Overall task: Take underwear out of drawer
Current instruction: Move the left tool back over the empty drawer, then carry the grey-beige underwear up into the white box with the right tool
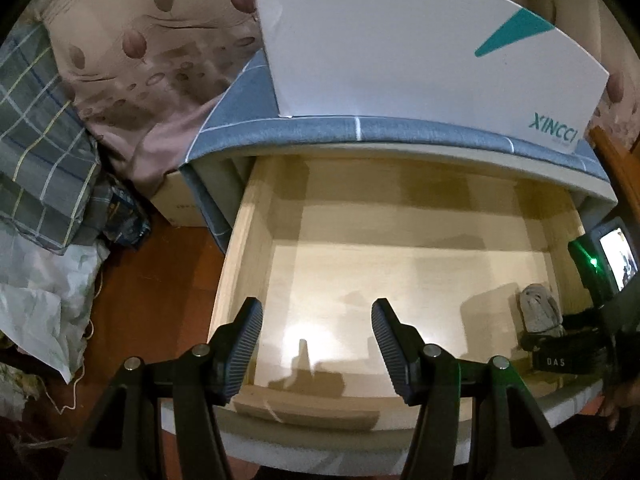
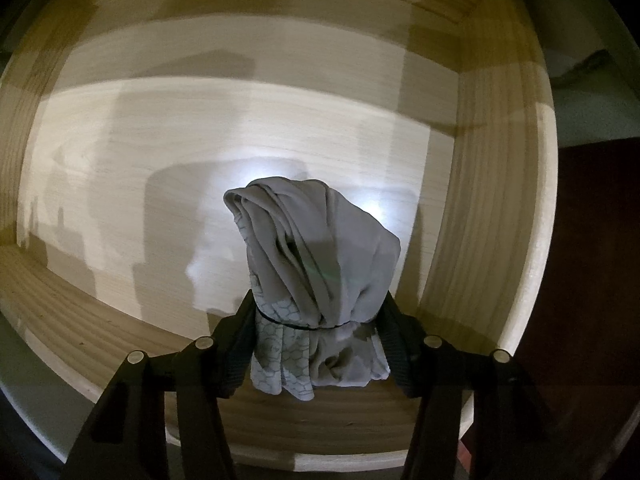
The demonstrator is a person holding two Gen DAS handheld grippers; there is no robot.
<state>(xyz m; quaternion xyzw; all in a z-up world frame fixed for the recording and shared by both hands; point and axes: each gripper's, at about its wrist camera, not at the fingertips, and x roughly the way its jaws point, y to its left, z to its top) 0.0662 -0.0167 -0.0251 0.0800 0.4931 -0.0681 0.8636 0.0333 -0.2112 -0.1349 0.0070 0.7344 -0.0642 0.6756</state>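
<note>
A rolled grey underwear bundle (image 2: 316,248), tied with a thin black band, stands in the right front corner of the open pale wood drawer (image 2: 480,200). My right gripper (image 2: 320,300) points down into the drawer, its two black pads pressing on the lower part of the bundle from both sides. The left wrist view shows the same bundle (image 1: 538,312) small at the right, with the right gripper (image 1: 568,344) behind it. My left gripper (image 1: 317,308) hangs open over the front edge of the drawer (image 1: 256,208), with nothing between its fingers.
A white box (image 1: 400,48) with teal print sits on the cabinet's blue-grey cloth cover (image 1: 360,128). Pink patterned bedding (image 1: 132,60), a plaid cloth (image 1: 40,140) and a white plastic bag (image 1: 44,308) lie left, over a wooden floor (image 1: 160,280). A lit screen (image 1: 616,256) glows at the right edge.
</note>
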